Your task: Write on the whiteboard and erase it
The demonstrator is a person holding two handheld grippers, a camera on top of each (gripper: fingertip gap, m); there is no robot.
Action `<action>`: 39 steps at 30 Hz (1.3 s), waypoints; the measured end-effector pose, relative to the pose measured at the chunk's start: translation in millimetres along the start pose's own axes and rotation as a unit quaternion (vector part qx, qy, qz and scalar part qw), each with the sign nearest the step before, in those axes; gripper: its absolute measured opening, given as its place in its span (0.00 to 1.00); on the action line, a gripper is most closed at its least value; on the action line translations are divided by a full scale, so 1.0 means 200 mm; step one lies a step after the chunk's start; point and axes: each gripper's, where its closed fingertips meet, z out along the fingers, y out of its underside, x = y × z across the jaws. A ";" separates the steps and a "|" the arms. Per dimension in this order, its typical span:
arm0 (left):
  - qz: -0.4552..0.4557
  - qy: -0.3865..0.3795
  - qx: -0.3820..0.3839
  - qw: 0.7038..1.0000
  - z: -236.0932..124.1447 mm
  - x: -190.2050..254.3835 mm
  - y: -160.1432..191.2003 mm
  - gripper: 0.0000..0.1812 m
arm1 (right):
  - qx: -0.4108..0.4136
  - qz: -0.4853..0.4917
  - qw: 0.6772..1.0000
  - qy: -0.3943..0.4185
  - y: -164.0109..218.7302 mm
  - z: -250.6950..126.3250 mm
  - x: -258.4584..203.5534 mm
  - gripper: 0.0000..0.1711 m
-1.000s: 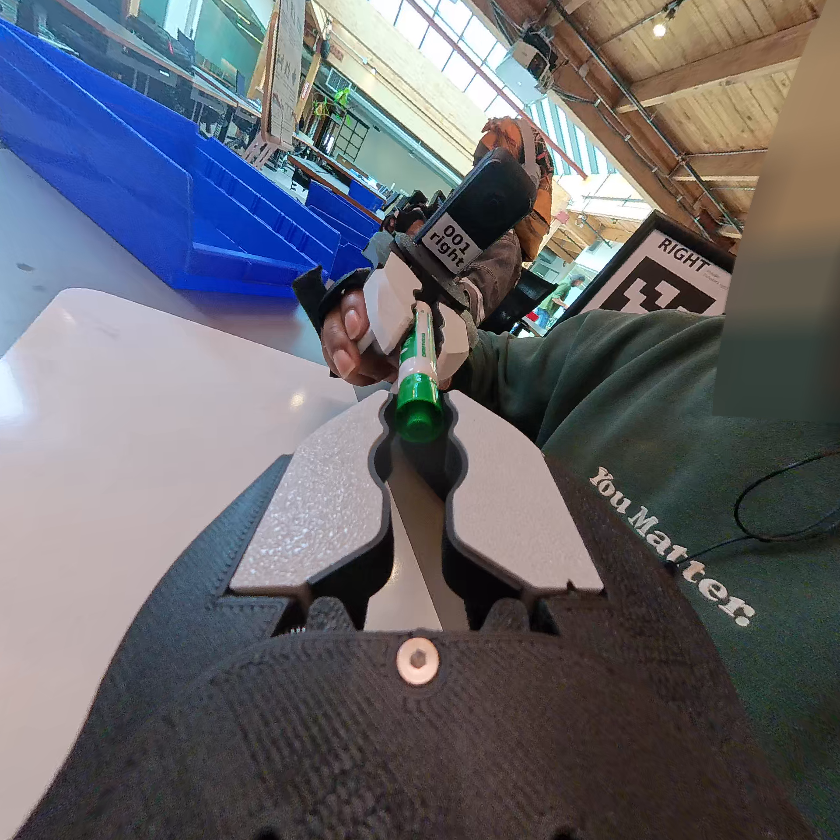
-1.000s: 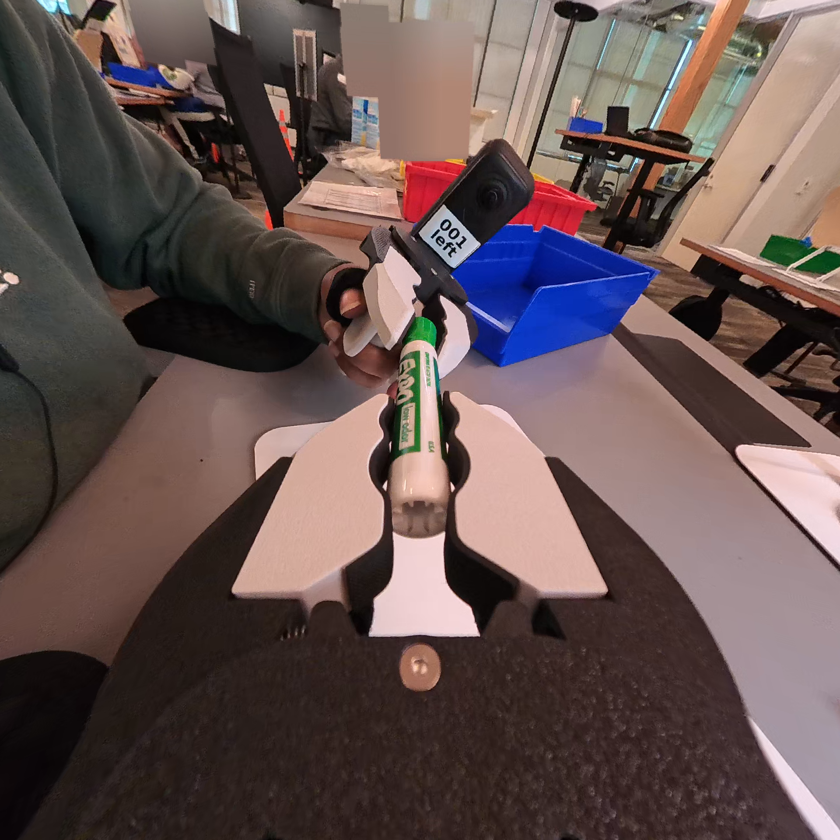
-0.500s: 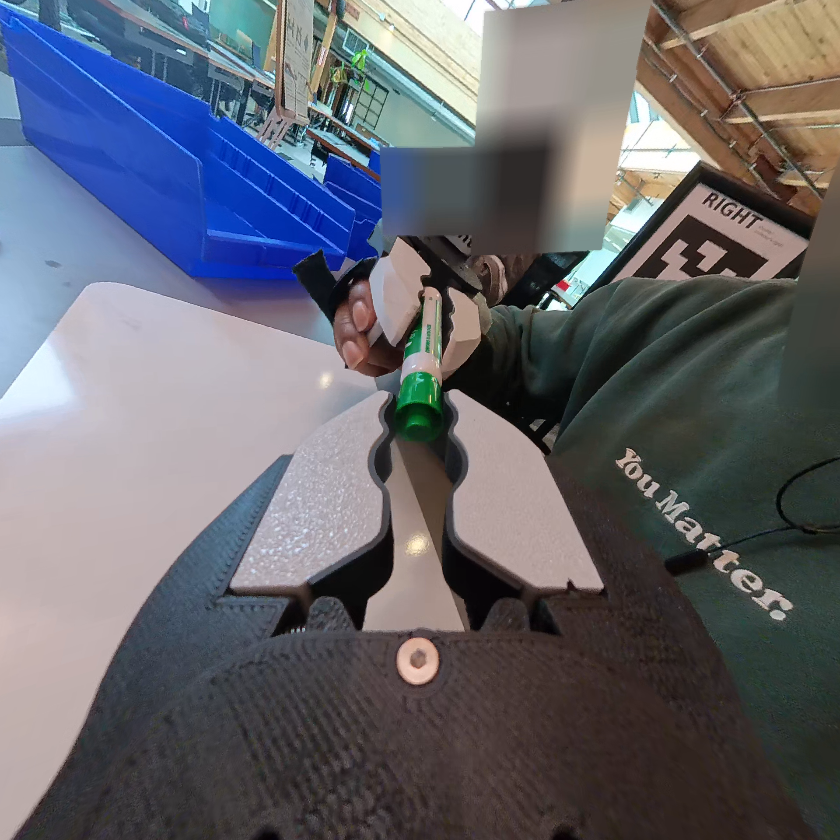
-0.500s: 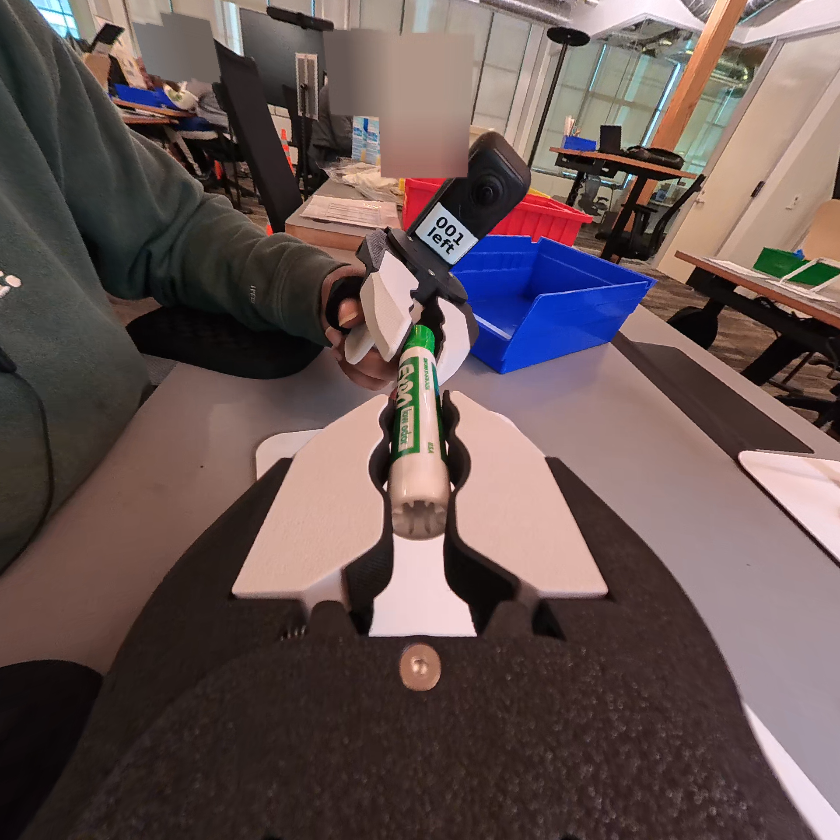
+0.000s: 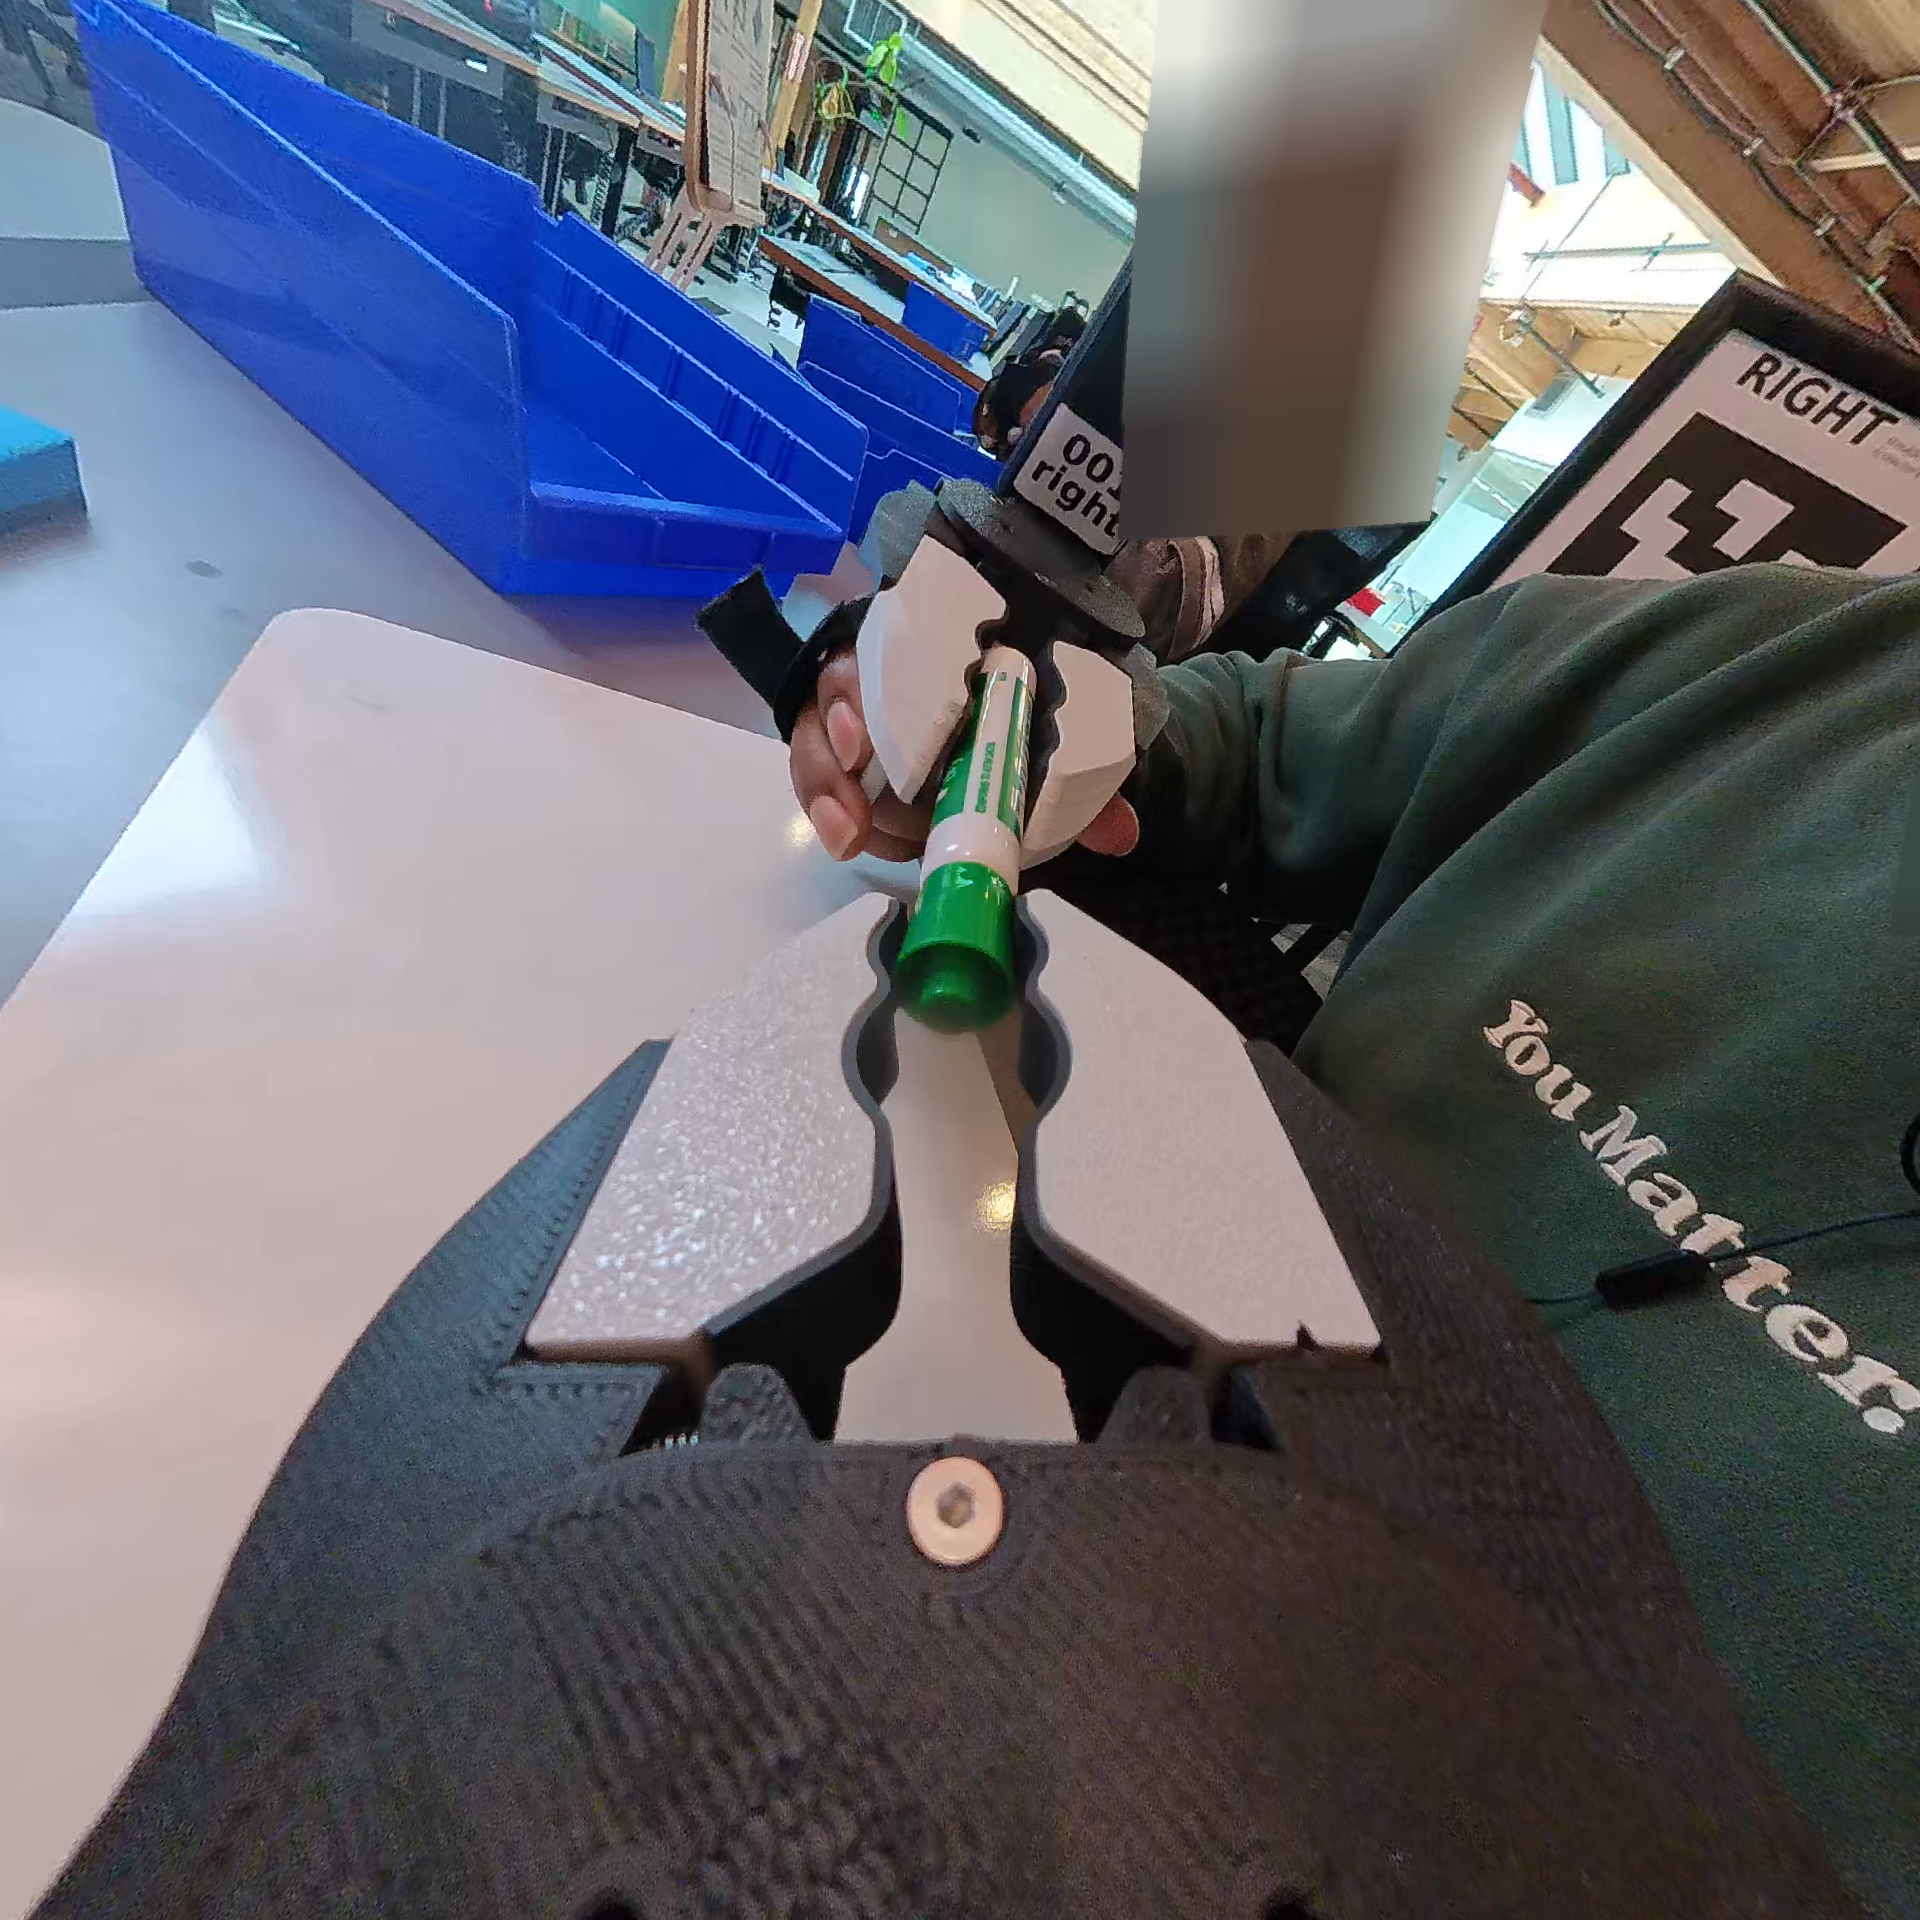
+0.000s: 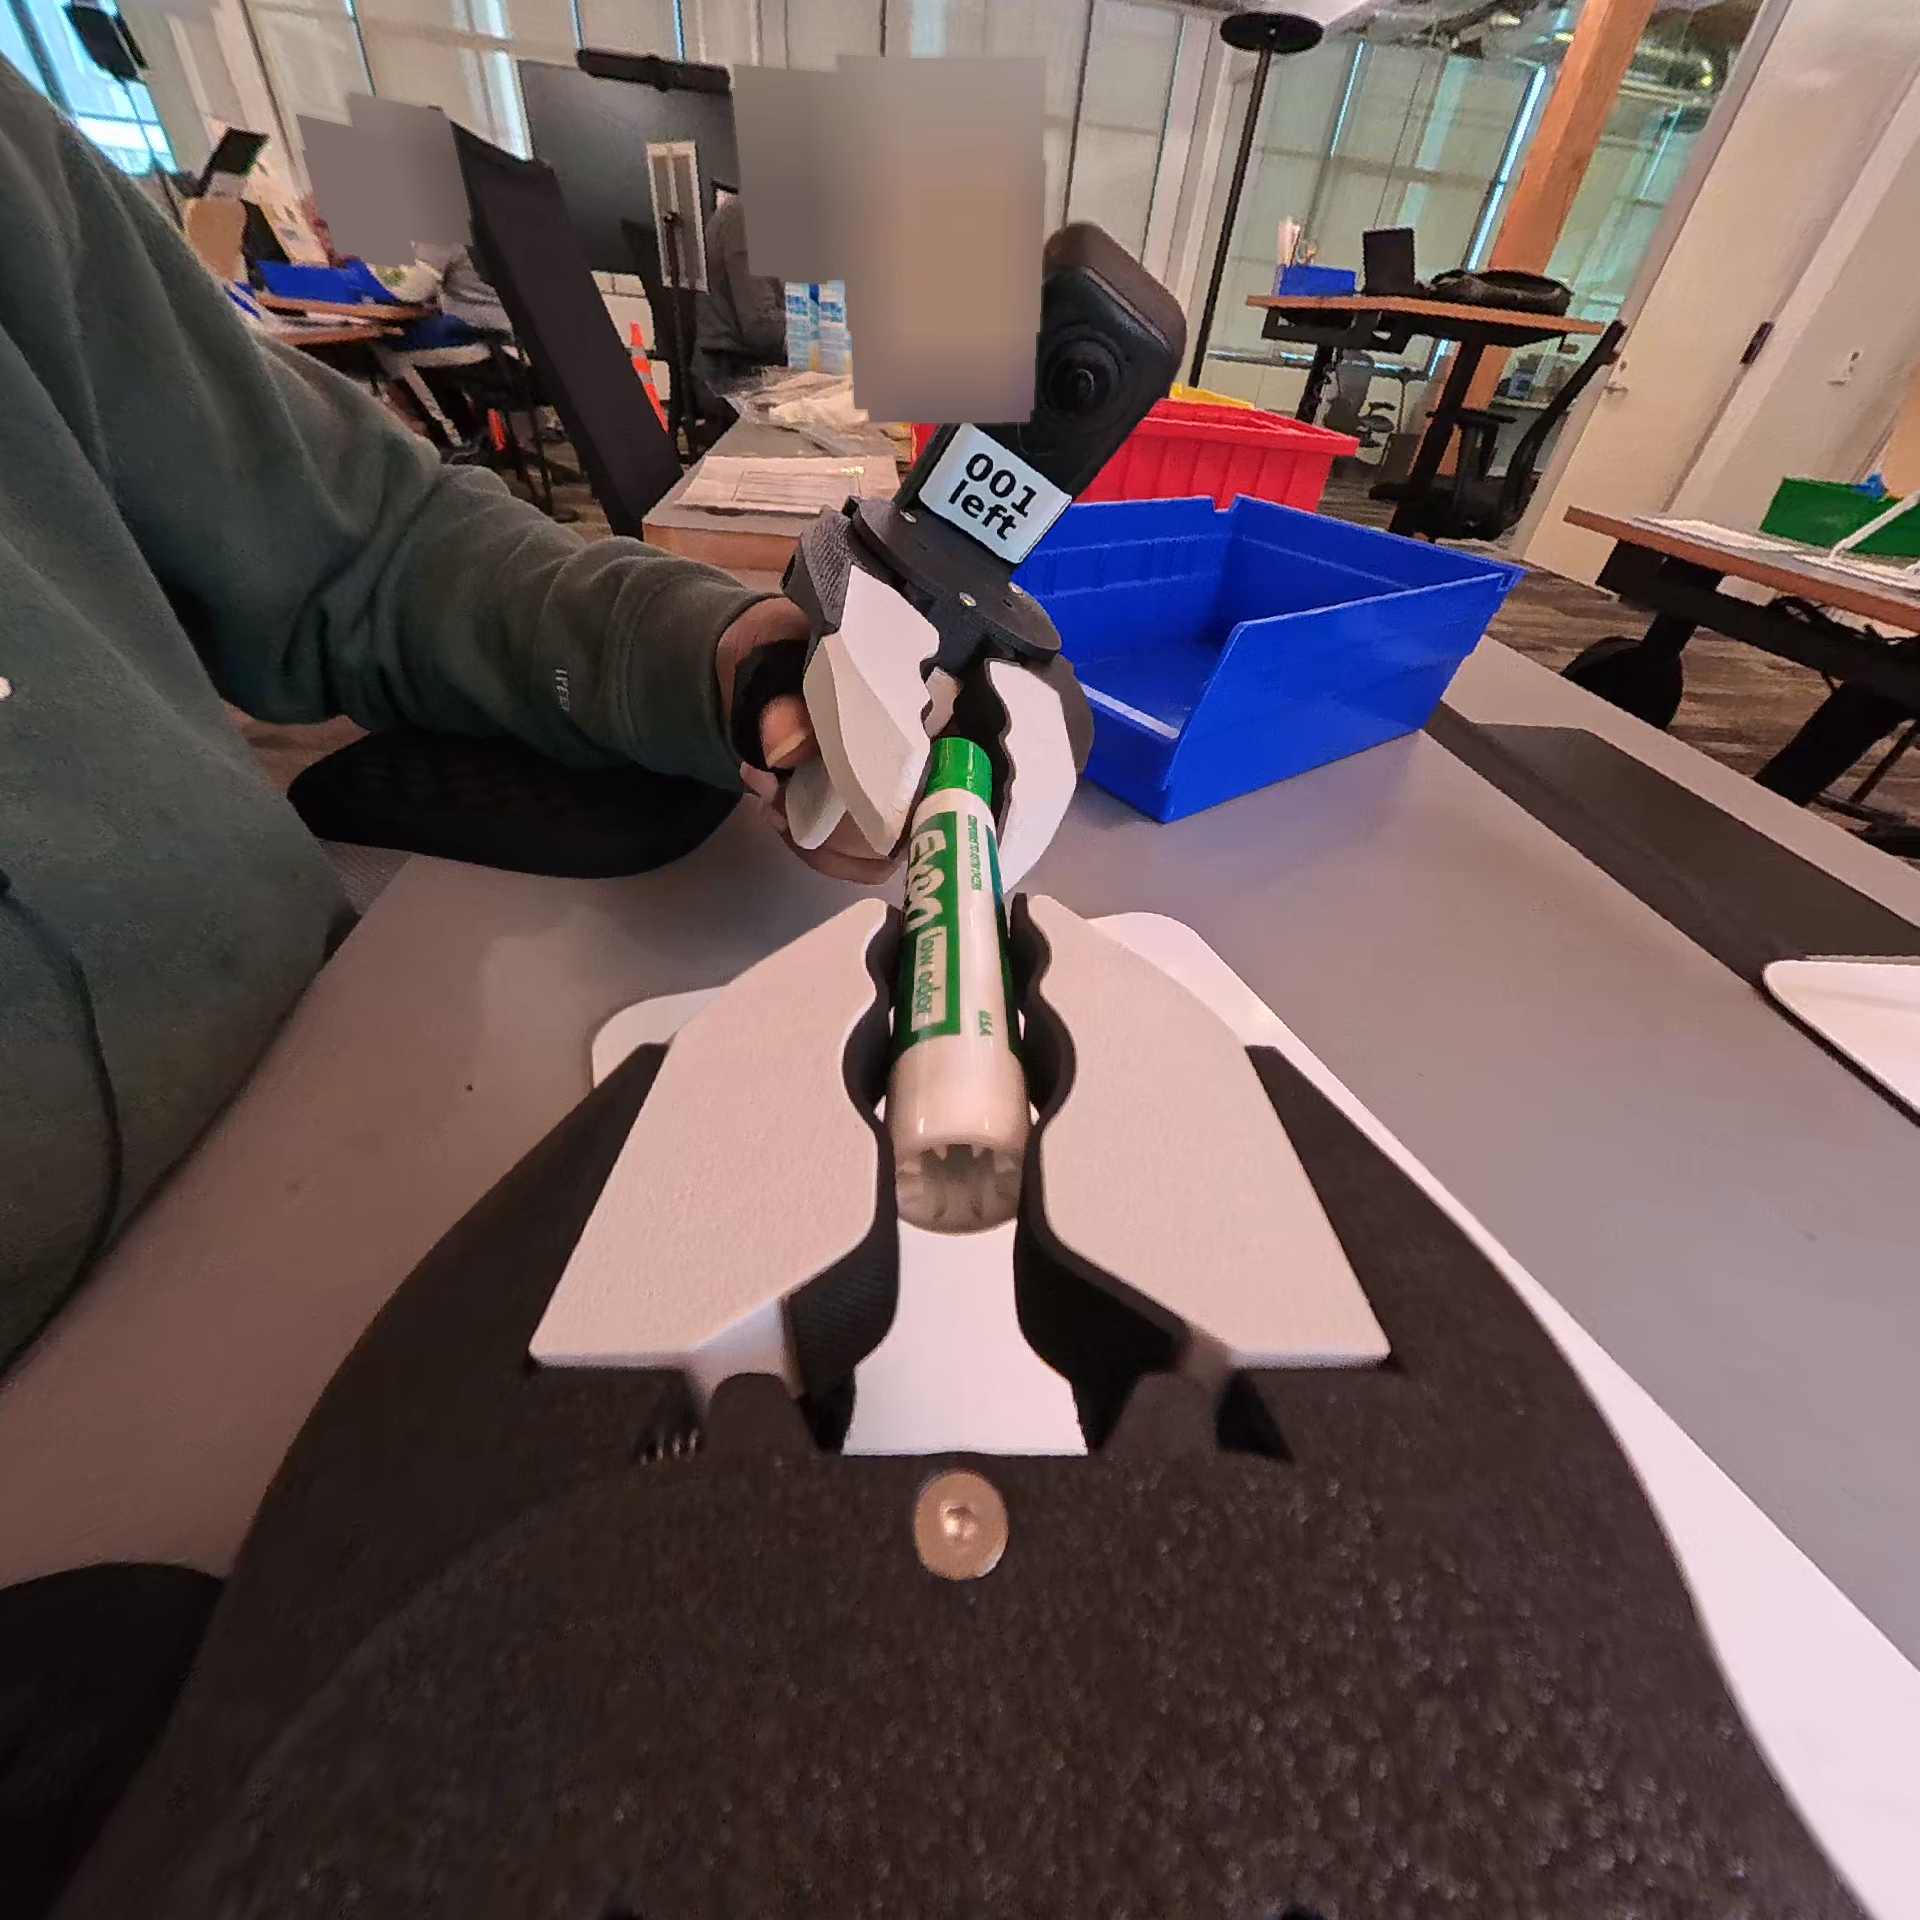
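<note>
Right tool [image 6: 956, 997] pinching marker [image 6: 954, 997] barrel, left tool [image 5: 961, 971] pinching its green cap [image 5: 954, 961], marker axis spanning both.

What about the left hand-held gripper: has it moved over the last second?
Yes, slightly. In the right wrist view the left hand-held gripper stays beside the blue bin's corner, but its top has tipped up and left against the red bin.

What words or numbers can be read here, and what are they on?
I don't quote writing; it stands on these:
Green marker: printed barrel label.
Left claw: white sticker.
Right claw: white sticker.
Green sweatshirt: white chest lettering.
Black-framed sign: heading over a pattern.
</note>
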 end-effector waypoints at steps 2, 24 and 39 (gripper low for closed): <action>-0.001 0.001 0.000 1.000 0.00 0.00 0.00 0.11 | 0.003 0.005 1.000 0.000 0.00 0.00 0.00 0.12; 0.017 0.037 -0.010 0.999 0.01 0.04 0.02 0.10 | 0.017 0.001 1.000 -0.016 -0.02 0.00 -0.02 0.11; 0.061 0.013 0.000 0.998 -0.02 0.04 -0.02 0.11 | 0.015 0.010 0.999 -0.031 -0.01 -0.01 -0.03 0.11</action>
